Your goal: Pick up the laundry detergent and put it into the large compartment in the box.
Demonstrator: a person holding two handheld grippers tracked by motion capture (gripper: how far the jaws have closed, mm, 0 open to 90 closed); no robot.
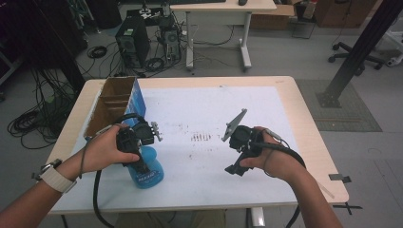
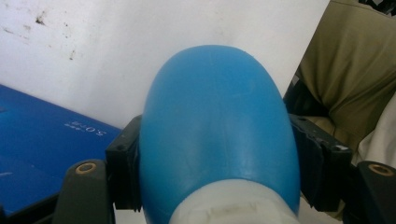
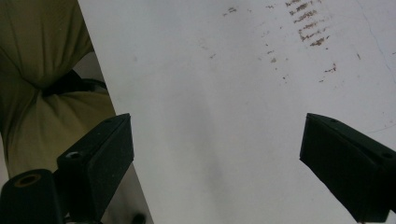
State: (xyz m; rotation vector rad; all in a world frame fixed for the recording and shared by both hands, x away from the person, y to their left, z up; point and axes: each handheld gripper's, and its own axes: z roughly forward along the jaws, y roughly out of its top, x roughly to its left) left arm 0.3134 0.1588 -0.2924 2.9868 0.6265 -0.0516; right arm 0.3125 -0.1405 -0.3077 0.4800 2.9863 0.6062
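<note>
A blue plastic bottle [image 1: 151, 176] with a white neck lies tilted at the table's front left. My left gripper [image 1: 141, 167] is shut on the blue bottle [image 2: 219, 107], whose rounded body bulges out between the two black pads [image 2: 125, 163] in the left gripper view. My right gripper [image 1: 236, 168] hovers over the white table top at the front right. Its jaws point down and back toward the person. In the right gripper view my right gripper [image 3: 215, 158] stands wide open with only bare white surface between its pads [image 3: 108, 154].
An open cardboard box with a blue side [image 1: 117, 103] stands at the table's left, just behind the bottle, and its blue side [image 2: 42, 149] lies close to my left jaw. The white table sheet [image 1: 209, 109] has dark smudges [image 1: 201, 137] in the middle. The person's olive trousers [image 3: 42, 70] are beyond the front edge.
</note>
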